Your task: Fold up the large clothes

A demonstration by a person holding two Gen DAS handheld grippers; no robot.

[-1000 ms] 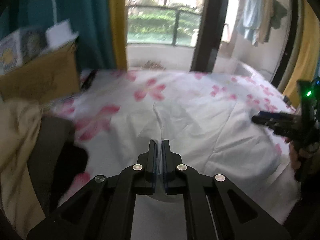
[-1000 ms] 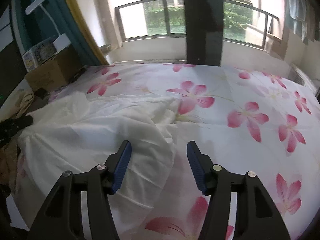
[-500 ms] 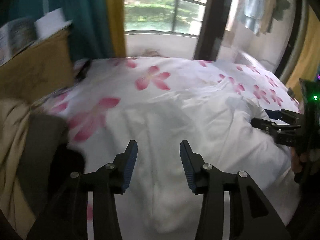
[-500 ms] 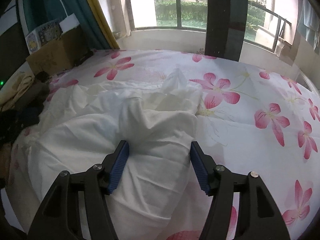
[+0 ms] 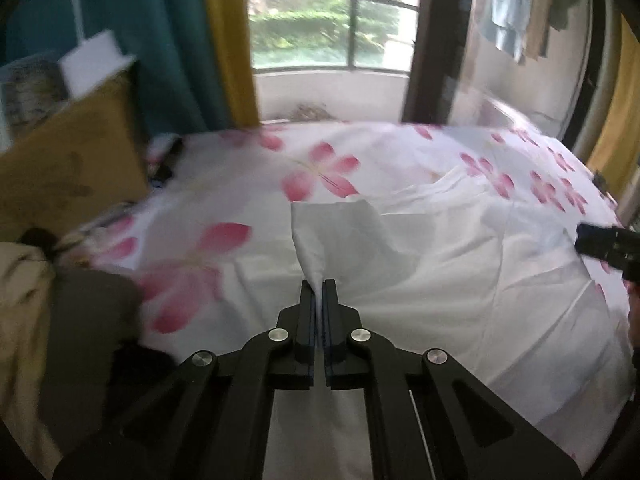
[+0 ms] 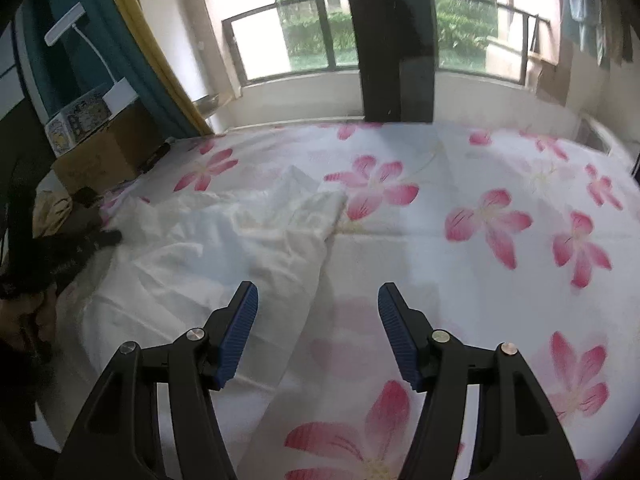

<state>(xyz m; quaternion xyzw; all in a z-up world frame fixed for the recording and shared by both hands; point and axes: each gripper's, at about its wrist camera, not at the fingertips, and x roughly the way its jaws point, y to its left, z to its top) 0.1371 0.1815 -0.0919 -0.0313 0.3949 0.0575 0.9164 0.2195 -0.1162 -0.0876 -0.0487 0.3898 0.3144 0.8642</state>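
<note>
Two hand-held grippers: left (image 5: 319, 296) pinching thin crumpled white garment (image 5: 420, 264), right (image 6: 318, 312) agape, empty.

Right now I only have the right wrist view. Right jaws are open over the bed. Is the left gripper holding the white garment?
Observer: Yes. The left gripper has just closed on a pinched ridge of the white garment.
Operator: Is the fabric lifted or flat?
Observer: The pinched fold rises in a peak in front of the left fingertips; the rest lies spread over the floral bedsheet.
Operator: Anything near the left side I can't see well?
Observer: Beige and dark cloth is piled at the bed's left edge, below the cardboard box.
</note>
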